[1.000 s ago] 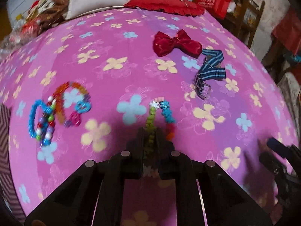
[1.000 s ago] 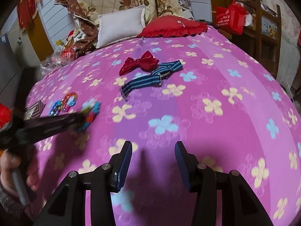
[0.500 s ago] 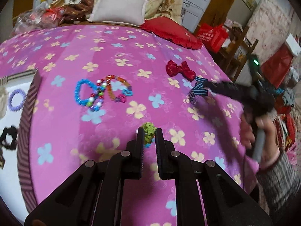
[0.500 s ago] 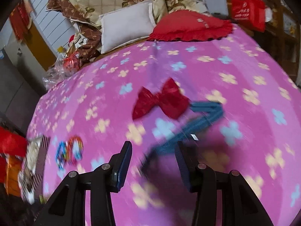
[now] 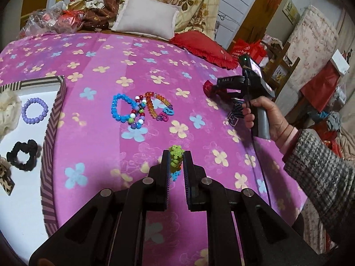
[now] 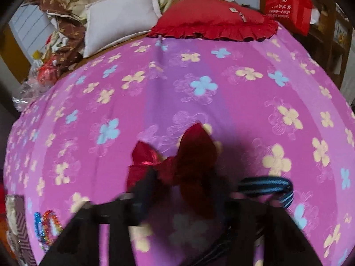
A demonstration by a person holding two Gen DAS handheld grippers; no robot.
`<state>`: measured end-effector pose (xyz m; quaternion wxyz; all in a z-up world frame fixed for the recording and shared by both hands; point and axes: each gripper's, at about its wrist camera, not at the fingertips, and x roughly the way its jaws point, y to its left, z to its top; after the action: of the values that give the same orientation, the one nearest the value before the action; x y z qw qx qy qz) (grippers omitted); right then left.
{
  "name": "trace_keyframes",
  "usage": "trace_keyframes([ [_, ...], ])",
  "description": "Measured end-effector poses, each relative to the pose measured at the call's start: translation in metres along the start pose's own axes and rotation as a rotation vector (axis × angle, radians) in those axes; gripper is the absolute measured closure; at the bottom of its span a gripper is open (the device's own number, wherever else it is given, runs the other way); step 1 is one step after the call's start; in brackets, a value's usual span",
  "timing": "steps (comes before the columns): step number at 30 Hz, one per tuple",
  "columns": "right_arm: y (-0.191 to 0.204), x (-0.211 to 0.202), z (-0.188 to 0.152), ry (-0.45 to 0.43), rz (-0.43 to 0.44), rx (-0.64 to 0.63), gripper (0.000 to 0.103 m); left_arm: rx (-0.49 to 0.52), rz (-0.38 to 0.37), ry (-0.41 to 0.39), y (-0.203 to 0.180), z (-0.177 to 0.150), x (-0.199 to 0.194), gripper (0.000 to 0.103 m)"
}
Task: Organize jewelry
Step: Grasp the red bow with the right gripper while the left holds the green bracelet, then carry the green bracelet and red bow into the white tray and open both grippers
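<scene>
while clamped, bracelet (image 5: 175,155) in left tongs (image 5: 175,163)

You're looking at a bed (image 5: 155,51) in a pink flowered cover; on it lie beaded bracelets (image 5: 142,109) (touching one another), a red bow (image 6: 177,161), a striped band (image 6: 266,187), a box (image 5: 51,133) and two pillows.

White print on the red bag (image 6: 286,6) is illegible.
</scene>
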<state>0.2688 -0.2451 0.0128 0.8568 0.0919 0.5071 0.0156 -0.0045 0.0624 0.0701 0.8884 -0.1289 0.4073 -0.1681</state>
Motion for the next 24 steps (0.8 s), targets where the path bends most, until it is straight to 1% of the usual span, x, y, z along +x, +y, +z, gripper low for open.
trace_keyframes([
  [2, 0.008, -0.008, -0.005, -0.014, -0.009, -0.022, 0.073, -0.019, -0.012, -0.009, 0.002, 0.001, -0.006, 0.093],
  [3, 0.013, -0.014, -0.008, -0.024, -0.013, -0.039, 0.086, -0.023, -0.016, -0.014, 0.003, 0.002, -0.008, 0.093],
  [4, 0.018, -0.021, -0.012, -0.031, -0.010, -0.052, 0.089, -0.025, -0.013, -0.021, 0.004, 0.004, -0.012, 0.093],
  [5, 0.021, -0.027, -0.014, -0.033, 0.003, -0.056, 0.094, -0.025, -0.005, -0.029, 0.004, 0.005, -0.015, 0.093],
  [6, 0.026, -0.034, -0.017, -0.036, 0.014, -0.063, 0.096, -0.027, 0.005, -0.042, 0.005, 0.006, -0.019, 0.093],
  [11, 0.065, -0.079, -0.042, -0.078, 0.049, -0.180, 0.097, -0.065, 0.023, -0.101, 0.017, 0.012, -0.051, 0.093],
  [14, 0.093, -0.106, -0.057, -0.096, 0.106, -0.246, 0.097, -0.089, 0.046, -0.142, 0.028, 0.013, -0.074, 0.093],
  [17, 0.124, -0.131, -0.070, -0.106, 0.154, -0.301, 0.097, -0.121, 0.087, -0.172, 0.044, 0.008, -0.097, 0.093],
  [21, 0.175, -0.155, -0.095, -0.098, 0.238, -0.373, 0.097, -0.197, 0.139, -0.185, 0.076, -0.006, -0.122, 0.093],
  [24, 0.216, -0.159, -0.116, -0.066, 0.306, -0.422, 0.097, -0.254, 0.191, -0.180, 0.103, -0.018, -0.134, 0.093],
])
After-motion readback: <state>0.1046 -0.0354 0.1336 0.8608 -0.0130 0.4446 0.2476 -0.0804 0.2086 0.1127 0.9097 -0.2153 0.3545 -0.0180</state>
